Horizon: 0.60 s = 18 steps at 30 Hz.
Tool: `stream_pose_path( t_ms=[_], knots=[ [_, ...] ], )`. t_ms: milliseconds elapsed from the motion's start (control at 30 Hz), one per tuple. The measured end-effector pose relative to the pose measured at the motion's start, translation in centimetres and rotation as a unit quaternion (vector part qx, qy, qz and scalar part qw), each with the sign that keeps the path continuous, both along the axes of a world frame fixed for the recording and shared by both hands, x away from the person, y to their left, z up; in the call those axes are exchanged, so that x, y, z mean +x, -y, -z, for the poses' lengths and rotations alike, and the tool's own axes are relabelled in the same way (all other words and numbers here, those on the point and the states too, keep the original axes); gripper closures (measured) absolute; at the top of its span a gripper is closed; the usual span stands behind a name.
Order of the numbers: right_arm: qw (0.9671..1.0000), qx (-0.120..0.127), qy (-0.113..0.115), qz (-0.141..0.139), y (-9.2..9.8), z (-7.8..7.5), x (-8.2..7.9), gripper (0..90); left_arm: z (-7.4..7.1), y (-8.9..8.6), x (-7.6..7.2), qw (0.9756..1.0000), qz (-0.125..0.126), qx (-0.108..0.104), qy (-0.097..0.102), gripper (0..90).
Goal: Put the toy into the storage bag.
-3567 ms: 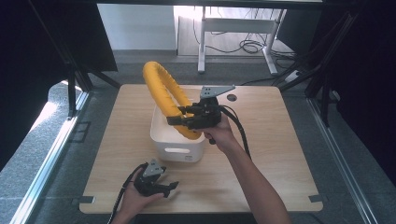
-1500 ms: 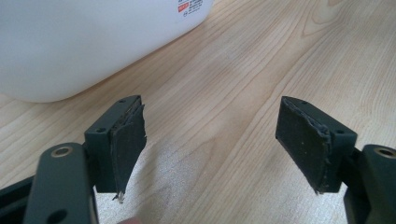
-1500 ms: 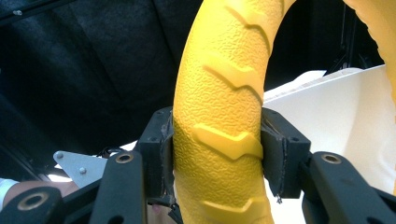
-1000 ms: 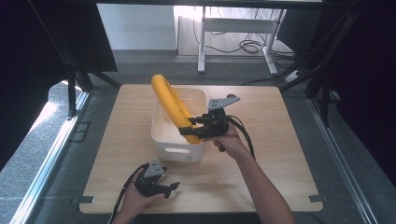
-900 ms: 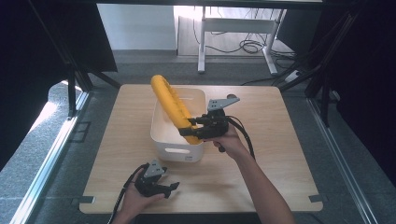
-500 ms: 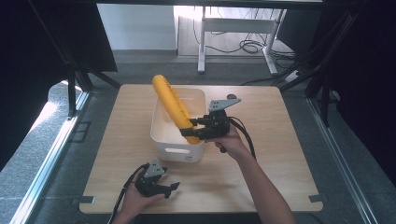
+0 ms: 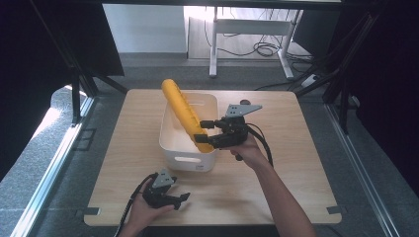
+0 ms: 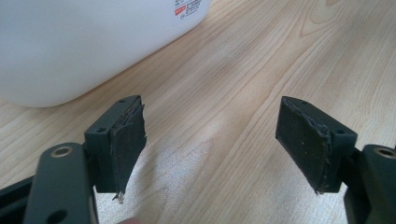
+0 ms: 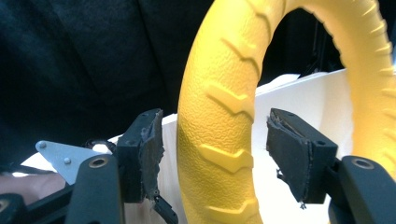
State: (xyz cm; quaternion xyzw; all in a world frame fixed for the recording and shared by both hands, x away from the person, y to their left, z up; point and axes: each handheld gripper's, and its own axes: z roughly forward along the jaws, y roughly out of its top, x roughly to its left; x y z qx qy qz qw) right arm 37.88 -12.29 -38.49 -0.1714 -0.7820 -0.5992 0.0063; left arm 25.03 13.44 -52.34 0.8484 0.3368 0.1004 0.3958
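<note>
In the right gripper view the right gripper [image 9: 215,158] has its two black jaws spread, and they have just been opening — a gap shows on each side between the worn pads [image 9: 149,154] and the yellow ribbed rubber ring [image 9: 219,135] that stands between them, so nothing is clamped. That gap cannot be made out in the high view, where the right gripper [image 7: 211,133] simply sits against the lower part of the ring [image 7: 184,114]. What the high view adds is the setting: the ring stands on edge, tilted, inside the white rectangular plastic bin [image 7: 184,157], its top rising above the bin's far rim, and the bin sits near the middle of the light wooden table [image 7: 296,163].

The left gripper [image 8: 210,144] has its jaws wide apart with only bare wood between them — the bin's white wall [image 8: 88,42] lies just beyond. From above, the left gripper [image 7: 170,196] rests near the table's near edge, left of centre.
</note>
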Motion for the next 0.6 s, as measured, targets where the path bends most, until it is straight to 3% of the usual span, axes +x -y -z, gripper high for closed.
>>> stream_pose_path(
  t_ms=[367,600],
  knots=[
    [0.9987,0.004,0.039,0.033,2.8,-0.6,-1.5,34.9,-0.1,0.0,0.0,1.0,-0.002,-0.002,0.001,24.2],
    [0.996,-0.019,0.051,0.07,5.4,0.3,-2.3,34.9,-0.1,-0.1,-0.1,1.0,-0.004,0.001,0.001,24.3]
  ],
)
